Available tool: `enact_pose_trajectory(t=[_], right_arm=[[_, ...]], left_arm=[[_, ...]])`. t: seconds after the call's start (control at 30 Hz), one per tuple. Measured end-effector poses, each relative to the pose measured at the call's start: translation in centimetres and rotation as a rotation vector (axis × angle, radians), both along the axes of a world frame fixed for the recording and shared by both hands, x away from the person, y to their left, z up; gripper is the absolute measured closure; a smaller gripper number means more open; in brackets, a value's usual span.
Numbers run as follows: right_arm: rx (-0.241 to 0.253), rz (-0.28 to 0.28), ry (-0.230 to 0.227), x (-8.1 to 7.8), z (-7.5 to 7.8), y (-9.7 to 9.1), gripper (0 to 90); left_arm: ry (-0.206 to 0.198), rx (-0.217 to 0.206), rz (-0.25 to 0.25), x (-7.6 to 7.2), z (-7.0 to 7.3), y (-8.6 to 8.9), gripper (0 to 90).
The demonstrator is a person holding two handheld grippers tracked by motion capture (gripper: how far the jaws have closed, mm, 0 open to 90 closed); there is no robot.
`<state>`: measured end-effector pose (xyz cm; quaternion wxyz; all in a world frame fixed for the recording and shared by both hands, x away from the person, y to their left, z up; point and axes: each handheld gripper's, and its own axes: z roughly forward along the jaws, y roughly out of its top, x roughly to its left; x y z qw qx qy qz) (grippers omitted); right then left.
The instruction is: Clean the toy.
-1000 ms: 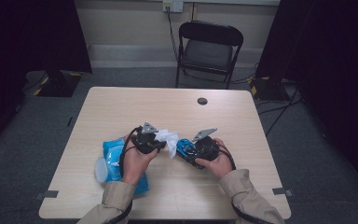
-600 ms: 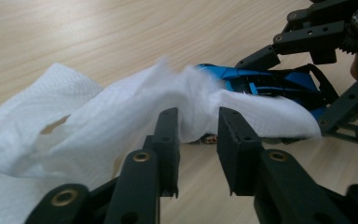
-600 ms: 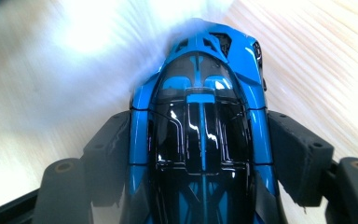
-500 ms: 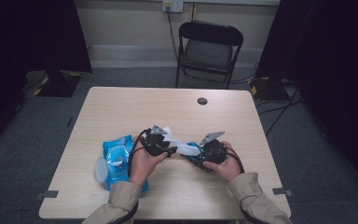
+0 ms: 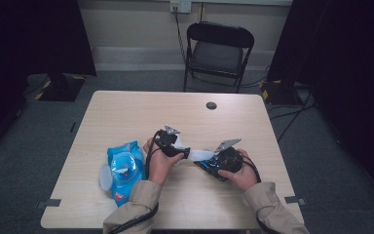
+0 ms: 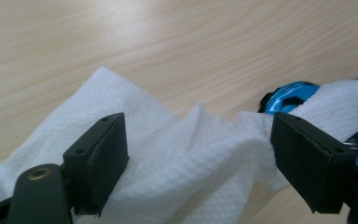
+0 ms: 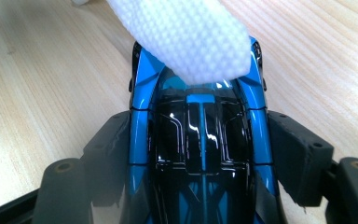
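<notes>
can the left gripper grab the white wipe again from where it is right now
Probably yes. The left gripper has just been opening, and the wipe lies bunched between its spread jaws with nothing in front of it. The wipe's far end drapes over the toy car, which the right gripper clamps.

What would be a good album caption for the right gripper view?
Right gripper clamps a blue-and-black toy car while a white wipe drapes its front.

Both forearms in tan sleeves are coming in from the bottom, bent toward each other. The left hand (image 5: 159,161) is holding the left gripper (image 6: 198,156) low, and its black jaws have just been opening wide. The right hand (image 5: 239,171) is holding the right gripper (image 7: 200,154), with its jaws pressing on both sides of a shiny blue and black toy car (image 7: 200,144).
</notes>
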<state>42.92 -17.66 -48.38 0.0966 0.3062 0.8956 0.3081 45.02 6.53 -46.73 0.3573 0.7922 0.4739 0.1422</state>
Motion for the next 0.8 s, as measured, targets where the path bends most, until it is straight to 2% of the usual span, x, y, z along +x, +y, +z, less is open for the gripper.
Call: enact_pose_trajectory(t=[0.07, 0.13, 0.23, 0.27, 0.3, 0.37, 0.4, 0.43, 0.47, 0.5, 0.53, 0.63, 0.7, 0.73, 0.8], right_arm=[[0.001, 0.000, 0.001, 0.0, 0.0, -0.1, 28.4], [0.001, 0.000, 0.002, -0.1, 0.0, -0.2, 28.4], [0.003, 0.002, 0.000, -0.1, 0.1, -0.2, 28.4], [0.005, 0.002, -0.001, -0.1, 0.1, -0.2, 28.4], [0.007, 0.002, -0.001, -0.1, 0.2, -0.3, 28.4], [0.017, 0.001, 0.003, -0.1, 0.3, -0.3, 28.4], [0.017, 0.003, 0.001, -0.1, 0.4, -0.2, 28.4], [0.017, 0.003, 0.000, -0.2, 0.5, -0.1, 28.4], [0.020, 0.007, -0.001, -0.2, 0.6, 0.0, 28.4], [0.023, 0.011, -0.004, -0.3, 0.6, 0.1, 28.4], [0.029, 0.017, -0.005, -0.3, 0.7, 0.2, 28.4], [0.040, 0.037, -0.011, -0.5, 1.2, 0.7, 28.4], [0.042, 0.055, -0.019, -0.7, 1.6, 1.2, 28.4], [0.049, 0.071, -0.023, -0.9, 1.9, 1.6, 28.4], [0.063, 0.095, -0.033, -1.2, 2.4, 2.3, 28.4]], left_arm=[[0.026, 0.015, -0.007, 0.2, -0.7, -0.2, 20.9], [0.059, 0.019, -0.016, 0.2, -1.2, -0.3, 28.3], [0.075, 0.041, -0.033, 0.0, -1.9, 0.0, 38.2], [0.059, 0.045, -0.041, -0.1, -2.0, 0.1, 43.1], [0.063, 0.054, -0.054, -0.2, -1.9, 0.2, 48.3], [0.098, 0.041, -0.071, -0.3, -1.7, 0.4, 70.1], [0.109, 0.050, -0.068, -0.4, -1.4, 0.5, 75.6], [0.094, 0.062, -0.067, -0.5, -1.1, 0.5, 82.9], [0.072, 0.038, -0.061, -0.6, -0.8, 0.6, 84.8], [0.064, -0.016, -0.053, -0.7, -0.4, 0.8, 85.4], [0.053, -0.047, -0.042, -0.8, -0.1, 0.9, 85.7], [-0.018, -0.137, 0.027, -0.7, 1.7, 1.8, 85.8], [-0.061, -0.159, 0.060, -0.5, 2.6, 2.4, 85.8], [-0.082, -0.137, 0.066, -0.4, 3.0, 2.6, 85.8], [-0.099, -0.127, 0.084, -0.2, 3.4, 2.8, 85.7]])
